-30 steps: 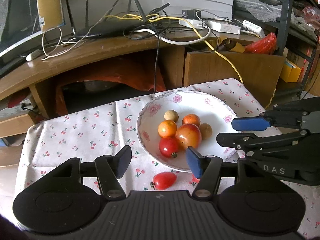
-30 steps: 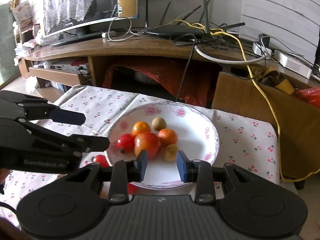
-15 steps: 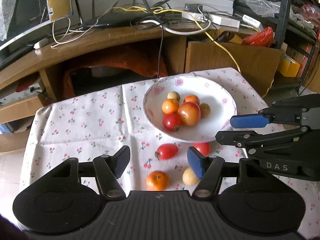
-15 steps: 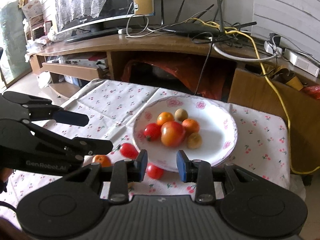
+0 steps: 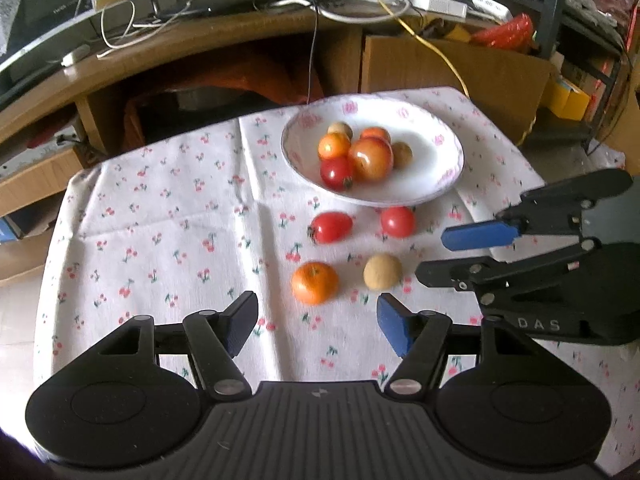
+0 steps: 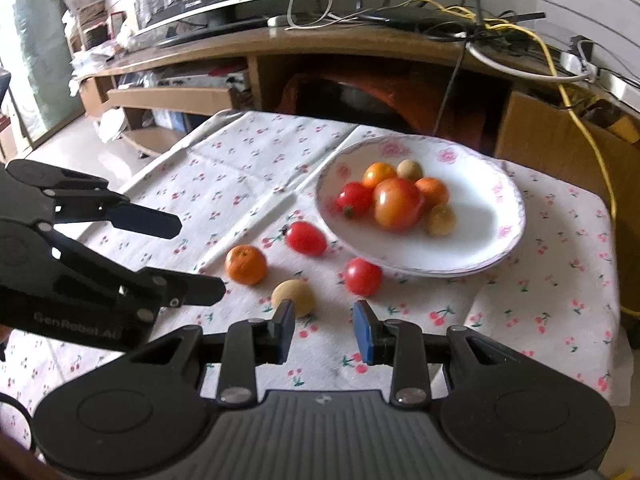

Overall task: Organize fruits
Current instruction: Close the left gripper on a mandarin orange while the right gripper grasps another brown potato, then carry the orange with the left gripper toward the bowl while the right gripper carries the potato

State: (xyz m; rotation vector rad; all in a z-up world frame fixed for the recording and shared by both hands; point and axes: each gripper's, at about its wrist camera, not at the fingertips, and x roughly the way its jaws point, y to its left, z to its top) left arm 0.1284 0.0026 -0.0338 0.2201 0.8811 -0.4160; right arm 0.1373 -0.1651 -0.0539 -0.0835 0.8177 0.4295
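left wrist view | left gripper (image 5: pixel 316 322) jaws opening, nothing between, orange (image 5: pixel 314 282) lying just ahead on cloth, near plate (image 5: pixel 450 178) | right gripper (image 6: pixel 324 328) jaws standing apart, empty | advising centring pads around orange before closing

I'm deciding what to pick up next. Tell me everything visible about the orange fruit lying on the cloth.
The orange fruit is small, round and slightly flattened, like a mandarin, with matte peel and a stem dimple on top. It rests loose on the cherry-print cloth, outside the plate, beside a tan round fruit. Nothing else touches it.
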